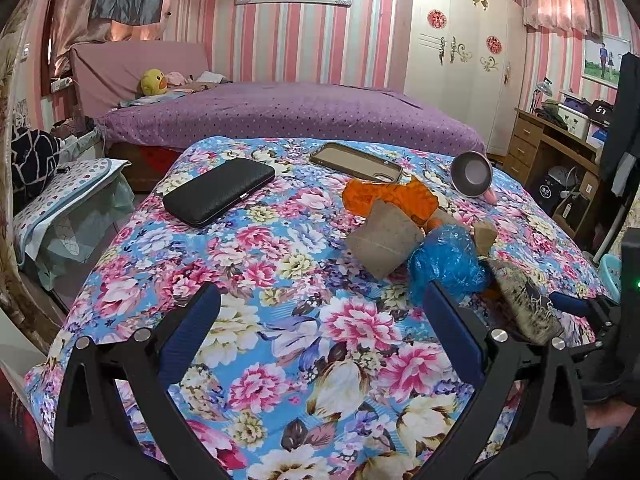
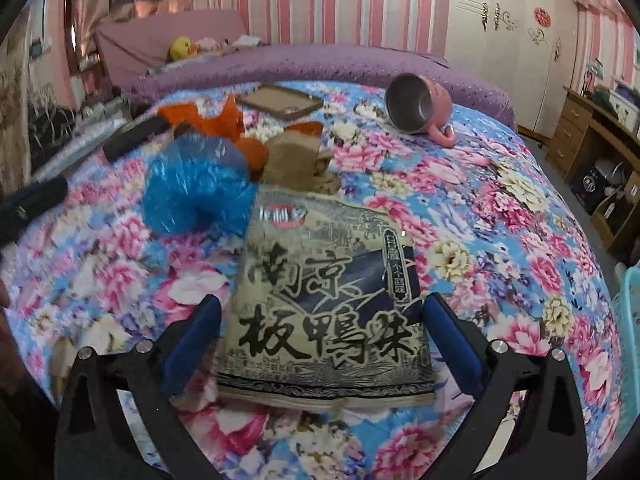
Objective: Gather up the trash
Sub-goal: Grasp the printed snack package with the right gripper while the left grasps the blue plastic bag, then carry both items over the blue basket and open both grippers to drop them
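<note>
Trash lies in a heap on a floral-cloth table [image 1: 280, 320]: a beige snack packet with black Chinese characters [image 2: 324, 312], a crumpled blue plastic bag [image 2: 196, 188], an orange wrapper [image 2: 228, 124], and brown cardboard pieces [image 2: 296, 160]. My right gripper [image 2: 322, 312] is open, its blue fingers straddling the packet's near end. In the left wrist view, my left gripper [image 1: 320, 308] is open and empty over bare cloth; the blue bag [image 1: 444, 260], a cardboard tube [image 1: 384, 240], the orange wrapper [image 1: 388, 196] and the packet [image 1: 524, 300] lie to its right.
A black wallet [image 1: 218, 192], a phone in a brown case [image 1: 356, 162] and a tipped pink metal mug [image 2: 420, 106] also lie on the table. A purple bed [image 1: 300, 112] stands behind, a wooden desk [image 1: 560, 148] at right, a turquoise basket [image 2: 628, 320] by the right edge.
</note>
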{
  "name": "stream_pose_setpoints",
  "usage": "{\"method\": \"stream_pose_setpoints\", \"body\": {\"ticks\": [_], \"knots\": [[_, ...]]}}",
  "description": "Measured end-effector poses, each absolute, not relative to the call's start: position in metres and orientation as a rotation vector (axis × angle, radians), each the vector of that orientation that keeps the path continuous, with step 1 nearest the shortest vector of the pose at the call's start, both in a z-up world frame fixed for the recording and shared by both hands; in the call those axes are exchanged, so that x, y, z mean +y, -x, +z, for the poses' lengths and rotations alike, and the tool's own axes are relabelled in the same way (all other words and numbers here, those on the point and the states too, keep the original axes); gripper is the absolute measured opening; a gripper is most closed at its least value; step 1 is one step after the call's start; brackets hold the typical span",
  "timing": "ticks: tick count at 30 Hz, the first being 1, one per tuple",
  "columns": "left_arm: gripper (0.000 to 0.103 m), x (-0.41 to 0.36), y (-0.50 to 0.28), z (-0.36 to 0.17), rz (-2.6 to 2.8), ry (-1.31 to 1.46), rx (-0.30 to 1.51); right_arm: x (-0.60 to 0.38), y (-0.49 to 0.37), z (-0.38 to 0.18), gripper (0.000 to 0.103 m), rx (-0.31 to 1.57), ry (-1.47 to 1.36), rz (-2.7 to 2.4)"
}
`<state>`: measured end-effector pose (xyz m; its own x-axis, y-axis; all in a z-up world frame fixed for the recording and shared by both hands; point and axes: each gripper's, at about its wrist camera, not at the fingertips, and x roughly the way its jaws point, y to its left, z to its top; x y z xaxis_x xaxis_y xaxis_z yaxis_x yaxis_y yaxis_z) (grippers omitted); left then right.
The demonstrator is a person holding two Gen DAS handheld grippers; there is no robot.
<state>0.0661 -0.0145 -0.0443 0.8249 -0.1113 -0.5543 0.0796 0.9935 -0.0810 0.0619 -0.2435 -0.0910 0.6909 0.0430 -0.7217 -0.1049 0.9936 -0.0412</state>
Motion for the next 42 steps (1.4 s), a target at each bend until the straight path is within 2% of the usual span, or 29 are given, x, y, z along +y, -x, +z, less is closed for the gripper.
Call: {"method": "stream_pose_setpoints", "body": {"ticks": [3,4,5,6,8,10,17,27,28,30,31,32,33,36,42], "knots": [[0.098,-0.013,-0.066,-0.044,-0.104,0.057,0.592,-0.247,-0.063,-0.09,0.098,0.812,0.064,0.09],[0.098,-0.013,-0.066,-0.044,-0.104,0.058,0.592,-0.25,-0.063,-0.089,0.093,0.813,0.053,0.09],[0.098,-0.013,-0.066,-0.044,-0.106,0.06,0.592,-0.253,-0.062,-0.088,0.081,0.808,0.043,0.093],[0.098,-0.012,-0.066,-0.044,-0.107,0.06,0.592,-0.255,-0.062,-0.087,0.074,0.803,0.043,0.095],[0.098,-0.013,-0.066,-0.044,-0.11,0.058,0.592,-0.256,-0.06,-0.084,0.047,0.794,0.053,0.1],[0.098,-0.014,-0.065,-0.044,-0.117,0.059,0.592,-0.257,-0.056,-0.08,0.037,0.773,0.055,0.115],[0.098,-0.033,-0.068,-0.046,-0.168,0.088,0.598,-0.271,-0.031,-0.049,0.037,0.598,0.054,0.087],[0.096,-0.09,-0.101,-0.056,-0.236,0.058,0.647,-0.306,-0.025,-0.043,0.038,0.582,0.009,0.058],[0.093,-0.096,-0.107,-0.06,-0.239,0.043,0.666,-0.309,-0.025,-0.043,0.038,0.583,0.008,0.056],[0.063,-0.102,-0.115,-0.068,-0.253,0.033,0.708,-0.317,-0.025,-0.044,0.038,0.586,-0.002,0.047],[0.054,-0.105,-0.119,-0.073,-0.27,0.037,0.738,-0.32,-0.025,-0.044,0.039,0.586,-0.008,0.044],[0.038,-0.106,-0.121,-0.076,-0.284,0.045,0.759,-0.323,-0.025,-0.045,0.039,0.587,-0.014,0.042],[0.031,-0.106,-0.121,-0.077,-0.294,0.054,0.763,-0.326,-0.025,-0.044,0.039,0.587,-0.024,0.041],[0.024,-0.103,-0.111,-0.07,-0.318,0.063,0.72,-0.33,-0.021,-0.042,0.039,0.569,-0.034,0.038],[0.023,-0.091,-0.076,-0.048,-0.327,0.068,0.598,-0.327,-0.014,-0.038,0.039,0.538,-0.02,0.055]]}}
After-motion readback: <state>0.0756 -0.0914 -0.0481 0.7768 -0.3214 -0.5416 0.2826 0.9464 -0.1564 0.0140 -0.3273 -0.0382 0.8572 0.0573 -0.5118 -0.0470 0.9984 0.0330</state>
